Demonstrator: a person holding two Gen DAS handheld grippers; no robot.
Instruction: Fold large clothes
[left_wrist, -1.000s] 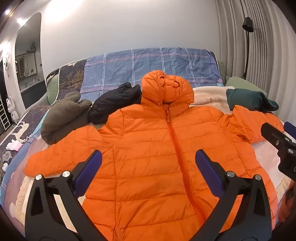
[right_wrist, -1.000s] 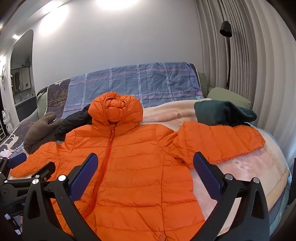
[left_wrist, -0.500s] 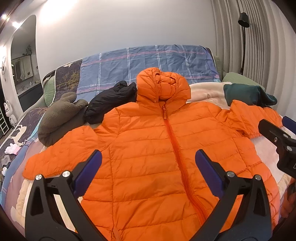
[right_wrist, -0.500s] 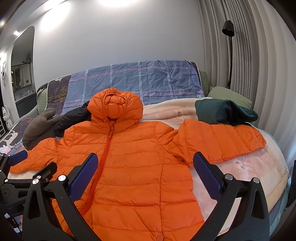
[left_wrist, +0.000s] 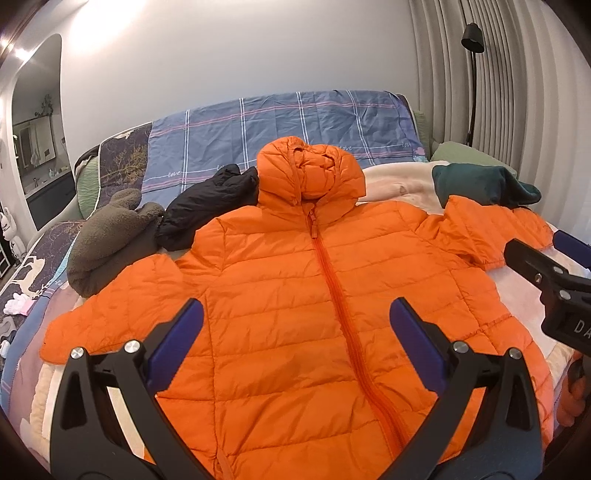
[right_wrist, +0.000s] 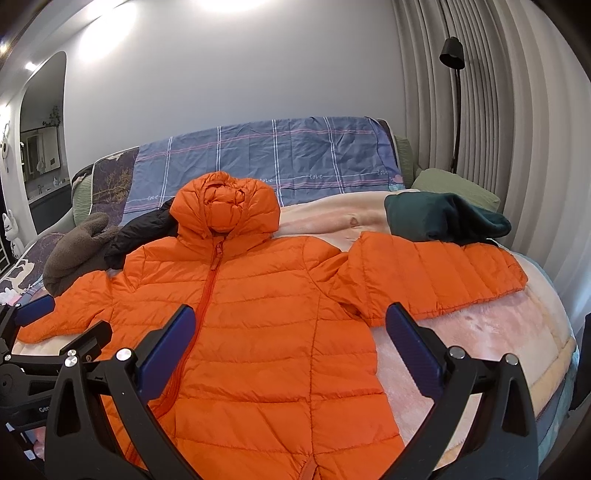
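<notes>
1 orange puffer jacket (left_wrist: 295, 314) (zipped), spread flat.

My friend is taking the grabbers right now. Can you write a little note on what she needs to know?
Left gripper: jaws open, empty, above the jacket's lower front.
Right gripper: jaws open, empty, above the jacket's right side.
Orange puffer jacket: flat on the bed, face up, zipped, hood at the top, both sleeves spread out.
Done: jacket laid out.
Left: all the folding, probably sleeves first, then hood and body.
</notes>
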